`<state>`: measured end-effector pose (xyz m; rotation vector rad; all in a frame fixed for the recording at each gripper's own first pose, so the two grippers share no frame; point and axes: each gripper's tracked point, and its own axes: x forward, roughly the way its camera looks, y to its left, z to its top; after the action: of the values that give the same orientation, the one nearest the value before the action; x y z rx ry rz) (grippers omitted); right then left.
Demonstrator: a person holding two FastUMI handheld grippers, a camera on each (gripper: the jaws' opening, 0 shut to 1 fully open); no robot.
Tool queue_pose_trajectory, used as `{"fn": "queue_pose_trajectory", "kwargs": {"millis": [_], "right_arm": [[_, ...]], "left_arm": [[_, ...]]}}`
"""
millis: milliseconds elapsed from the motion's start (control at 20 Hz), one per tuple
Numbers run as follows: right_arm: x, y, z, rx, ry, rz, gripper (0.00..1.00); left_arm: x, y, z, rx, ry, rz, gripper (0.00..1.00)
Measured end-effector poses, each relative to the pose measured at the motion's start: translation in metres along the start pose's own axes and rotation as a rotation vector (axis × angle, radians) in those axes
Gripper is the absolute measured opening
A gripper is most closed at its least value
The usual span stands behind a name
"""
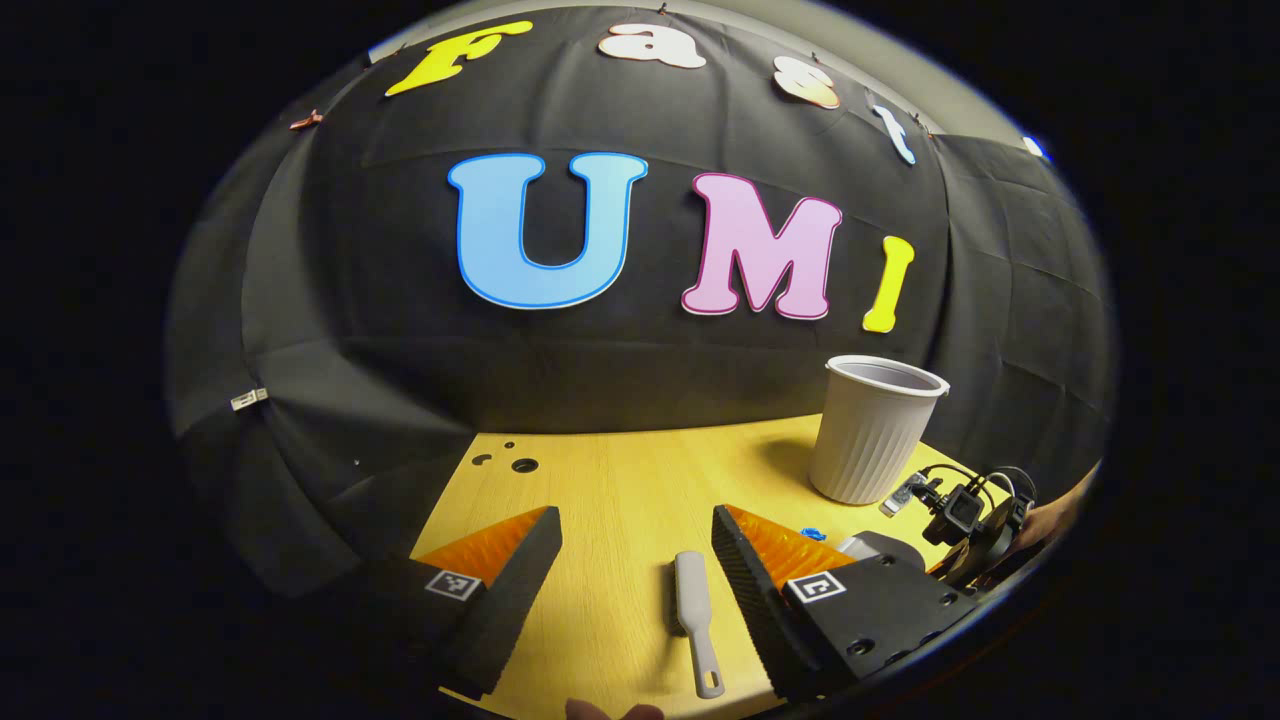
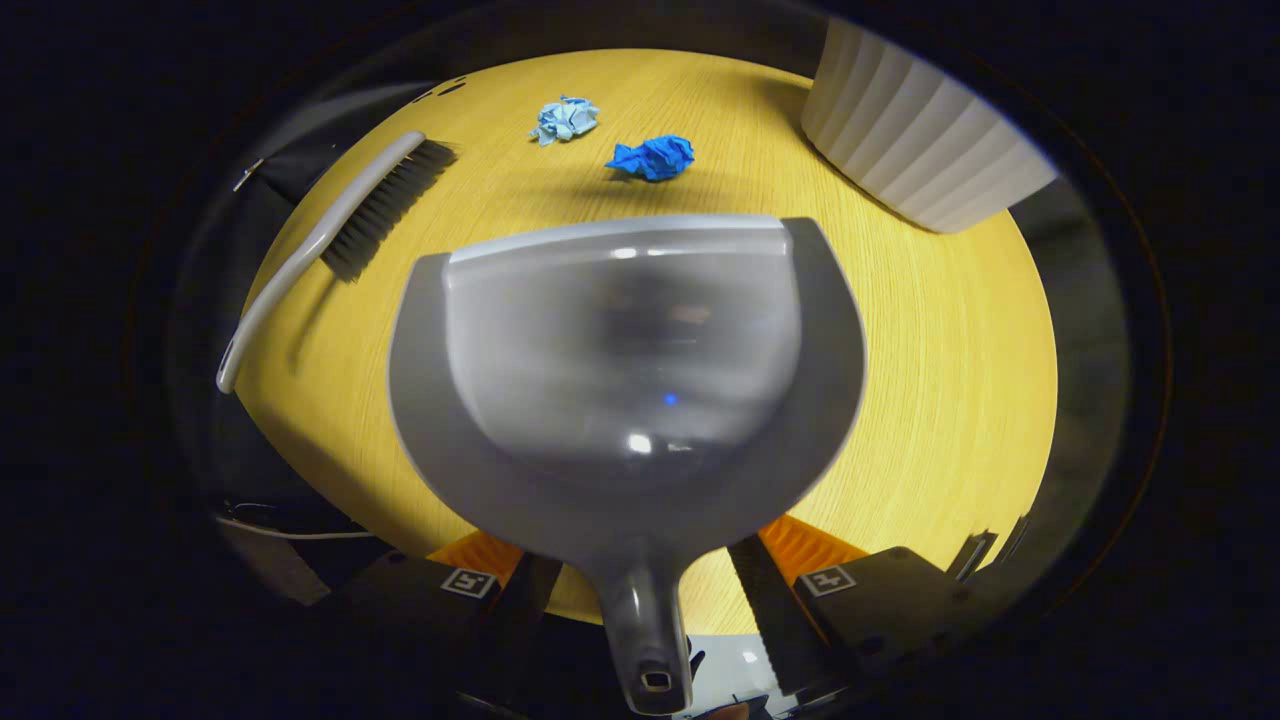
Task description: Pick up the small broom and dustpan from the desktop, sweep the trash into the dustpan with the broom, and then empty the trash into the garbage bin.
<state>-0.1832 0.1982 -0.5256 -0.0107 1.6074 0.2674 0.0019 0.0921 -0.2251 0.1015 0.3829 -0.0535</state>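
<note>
Dustpan [image 2: 625, 370] handle sits between right hand-held gripper [image 2: 640, 600] fingers, seemingly ungripped.

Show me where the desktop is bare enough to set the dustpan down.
Bare wood lies right of the dustpan, below the bin, out to the desktop edge. A narrower strip runs between the broom and the dustpan. It is crowded ahead of the dustpan's lip: the dark blue wad and pale blue wad lie there.

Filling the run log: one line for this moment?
left tool: open, over broom handle | right tool: open, astride dustpan handle | paper scraps: unswept
</note>
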Motion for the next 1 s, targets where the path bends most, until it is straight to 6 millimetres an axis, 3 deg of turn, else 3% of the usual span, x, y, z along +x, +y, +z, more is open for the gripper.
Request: {"fn": "queue_pose_trajectory", "kwargs": {"millis": [150,200,250,300,350,450,500,550,600,700,750,850,1000], "right_arm": [[-0.002,0.005,-0.003,0.006,0.013,-0.007,0.87],[-0.003,0.006,-0.001,-0.022,-0.007,-0.001,0.83],[0.0,0.009,-0.001,-0.055,-0.032,0.009,0.8],[-0.001,0.011,0.001,-0.076,-0.046,0.016,0.69],[0.0,0.012,0.002,-0.084,-0.064,0.015,0.65],[-0.003,0.012,0.003,-0.049,-0.063,0.01,0.42],[0.001,0.009,0.002,-0.055,-0.027,0.021,0.38],[0.004,0.008,0.001,-0.061,0.009,0.032,0.3],[0.003,0.004,0.001,-0.065,0.05,0.046,0.35],[0.005,-0.018,0.004,-0.087,0.093,0.044,0.27],[0.004,-0.03,0.006,-0.081,0.096,0.04,0.33],[0.005,-0.041,0.008,-0.057,0.106,0.06,0.31],[0.005,-0.043,0.008,-0.12,0.093,0.07,0.31]], "left_arm": [[0.006,-0.001,-0.006,-0.014,0.03,-0.004,0.95],[0.009,-0.002,-0.008,-0.014,0.042,-0.007,0.91],[0.012,-0.004,-0.012,-0.015,0.051,-0.01,0.95],[0.014,-0.006,-0.013,-0.019,0.057,-0.012,0.95],[0.017,-0.009,-0.014,-0.023,0.061,-0.015,0.96],[0.023,-0.015,-0.016,-0.025,0.071,-0.02,0.95],[0.027,-0.019,-0.019,-0.02,0.081,-0.021,0.92],[0.03,-0.022,-0.021,-0.016,0.091,-0.025,0.95],[0.033,-0.027,-0.023,-0.011,0.104,-0.032,0.96],[0.041,-0.035,-0.029,0.014,0.14,-0.043,0.95],[0.045,-0.037,-0.036,0.024,0.175,-0.044,0.95],[0.049,-0.041,-0.06,0.02,0.29,-0.057,0.95],[0.042,-0.052,-0.118,-0.009,0.563,-0.102,0.96]]}}
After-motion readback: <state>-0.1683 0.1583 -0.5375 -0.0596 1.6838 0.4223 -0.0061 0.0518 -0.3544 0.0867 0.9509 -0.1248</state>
